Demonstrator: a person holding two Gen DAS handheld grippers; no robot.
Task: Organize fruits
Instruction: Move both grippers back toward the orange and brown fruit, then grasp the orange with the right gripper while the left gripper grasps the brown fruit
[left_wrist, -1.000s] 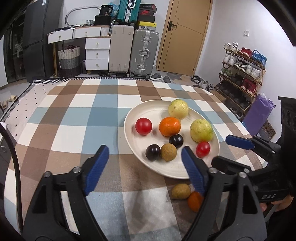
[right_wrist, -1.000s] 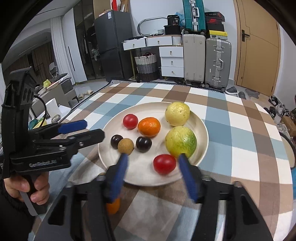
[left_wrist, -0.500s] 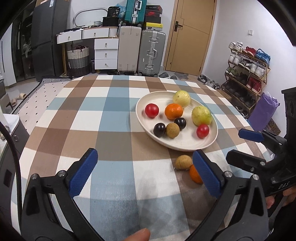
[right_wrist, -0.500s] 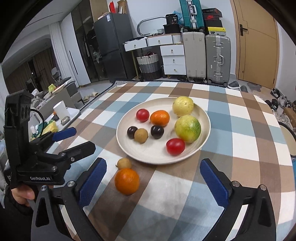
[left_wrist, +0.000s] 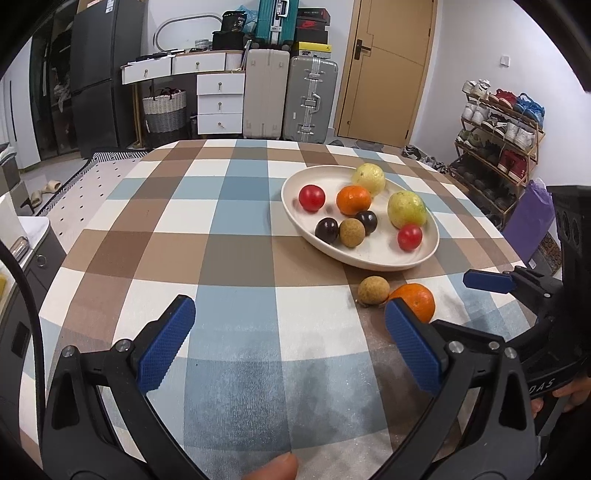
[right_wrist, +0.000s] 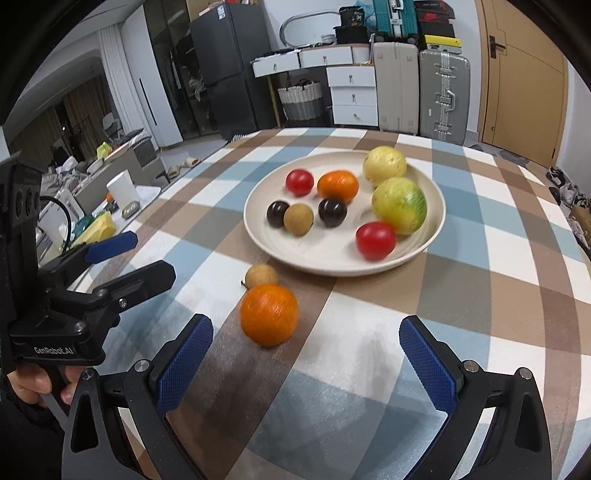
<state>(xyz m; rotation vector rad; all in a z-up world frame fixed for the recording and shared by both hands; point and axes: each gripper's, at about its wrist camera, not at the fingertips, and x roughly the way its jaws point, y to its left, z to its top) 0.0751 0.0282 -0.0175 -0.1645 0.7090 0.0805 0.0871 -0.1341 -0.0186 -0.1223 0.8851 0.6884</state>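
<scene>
Fingers spread wide and empty, both grippers, left (left_wrist: 288, 341) and right (right_wrist: 304, 363), hover near the desk's (left_wrist: 236, 258) front edge over a loose orange (right_wrist: 269, 314) and small brown fruit (right_wrist: 261, 275) awaiting pickup beside the plate (right_wrist: 436, 221).

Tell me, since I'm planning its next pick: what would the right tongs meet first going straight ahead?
Probably the loose orange on the tablecloth, ahead of the open right tongs but left of centre; depth is unclear.

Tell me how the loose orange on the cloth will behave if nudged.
The loose orange looks round, so it would probably roll on the flat tablecloth. It sits right beside the small brown fruit, so it would likely bump that.
</scene>
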